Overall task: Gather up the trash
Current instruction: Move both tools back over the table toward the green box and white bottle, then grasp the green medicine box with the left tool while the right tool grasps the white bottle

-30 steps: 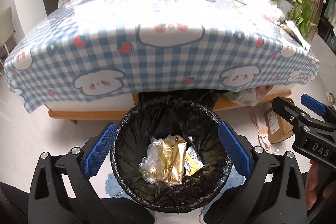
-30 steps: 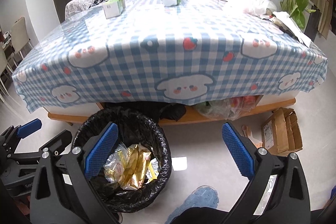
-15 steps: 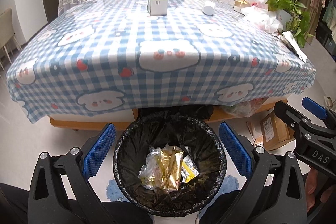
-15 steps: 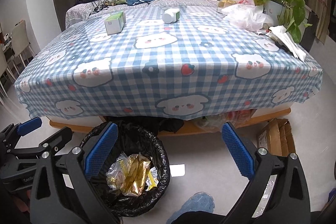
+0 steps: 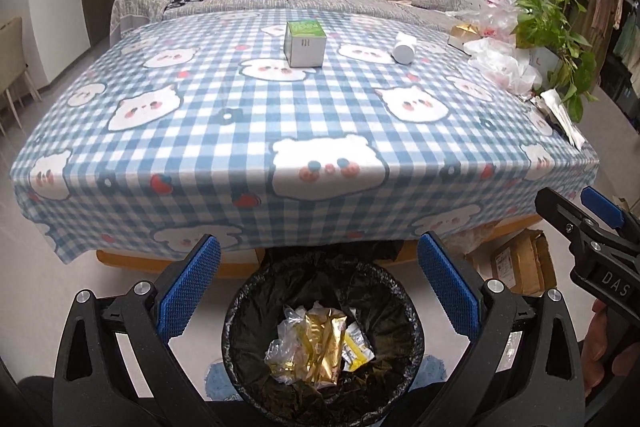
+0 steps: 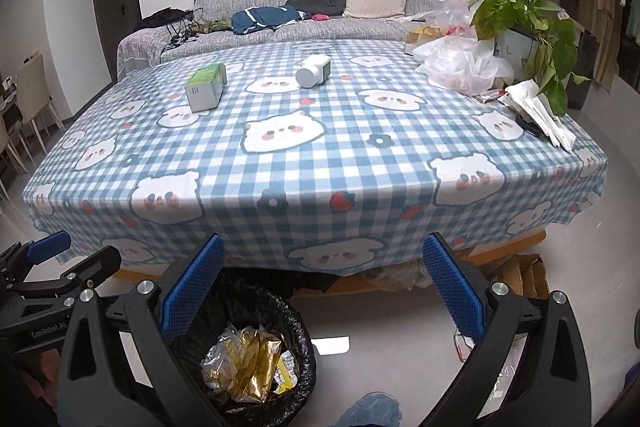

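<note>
1. The left gripper [image 5: 318, 285] is held level above the round bin lined with a black plastic bag [image 5: 240, 311], facing the table; its blue-padded jaws stand wide apart with nothing between them.
2. The right gripper [image 6: 322, 285] is held just beside it at about the same height, jaws equally wide apart and empty, with the bin low on its left.
3. Crumpled gold and clear wrappers [image 5: 316, 345] lie at the bottom of the bin, which stands on the floor at the near edge of the table.
4. On the blue-and-white checked tablecloth with bear prints [image 6: 320, 163], a small grey box with a green top [image 6: 205, 87] and a white cylindrical bottle lying on its side [image 6: 314, 71] sit near the far side, well apart from both grippers.
5. Crumpled clear plastic bags [image 6: 460, 65] lie at the table's right edge beside a potted green plant [image 6: 516, 15].
</note>
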The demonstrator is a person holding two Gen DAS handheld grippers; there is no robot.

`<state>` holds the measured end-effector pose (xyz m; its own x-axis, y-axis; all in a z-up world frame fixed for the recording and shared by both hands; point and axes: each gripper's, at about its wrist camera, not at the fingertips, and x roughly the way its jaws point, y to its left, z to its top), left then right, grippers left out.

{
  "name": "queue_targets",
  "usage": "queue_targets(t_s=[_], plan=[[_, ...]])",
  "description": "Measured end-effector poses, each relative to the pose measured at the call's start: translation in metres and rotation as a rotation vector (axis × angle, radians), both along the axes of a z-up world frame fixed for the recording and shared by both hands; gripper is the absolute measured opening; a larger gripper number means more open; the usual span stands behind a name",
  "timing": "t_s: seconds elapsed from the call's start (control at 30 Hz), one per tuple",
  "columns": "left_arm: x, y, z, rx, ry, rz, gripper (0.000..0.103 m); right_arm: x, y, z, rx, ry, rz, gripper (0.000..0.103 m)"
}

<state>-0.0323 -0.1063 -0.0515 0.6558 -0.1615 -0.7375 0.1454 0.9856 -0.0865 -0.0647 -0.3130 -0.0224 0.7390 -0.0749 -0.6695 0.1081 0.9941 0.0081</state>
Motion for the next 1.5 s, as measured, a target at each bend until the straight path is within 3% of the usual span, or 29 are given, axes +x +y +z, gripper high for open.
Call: queue_targets(t_s=[0.47, 0.57, 0.8, 1.1, 1.37, 1.5], plan=[[0.111, 0.003, 0.022, -0.035, 0.003, 0.030, 0.097, 0.112, -0.009, 0.013, 0.012, 0.013, -0.025, 0.095], [0.134, 0.001, 0.026, -0.009, -0.021, 0.035, 0.097, 0.140, -0.011, 0.013, 0.005, 0.017, -0.030, 0.095], [0.190, -0.004, 0.022, 0.006, -0.007, 0.044, 0.097, 0.202, -0.015, 0.017, -0.026, 0.014, -0.028, 0.095], [0.258, -0.025, 0.017, 0.046, 0.005, 0.032, 0.097, 0.278, -0.029, 0.003, 0.007, 0.053, -0.053, 0.095], [0.308, -0.042, 0.012, 0.075, 0.026, 0.018, 0.096, 0.329, -0.036, -0.006, 0.009, 0.085, -0.065, 0.095], [0.323, -0.043, 0.005, 0.073, 0.046, 0.025, 0.091, 0.345, -0.034, -0.009, 0.004, 0.093, -0.068, 0.090]])
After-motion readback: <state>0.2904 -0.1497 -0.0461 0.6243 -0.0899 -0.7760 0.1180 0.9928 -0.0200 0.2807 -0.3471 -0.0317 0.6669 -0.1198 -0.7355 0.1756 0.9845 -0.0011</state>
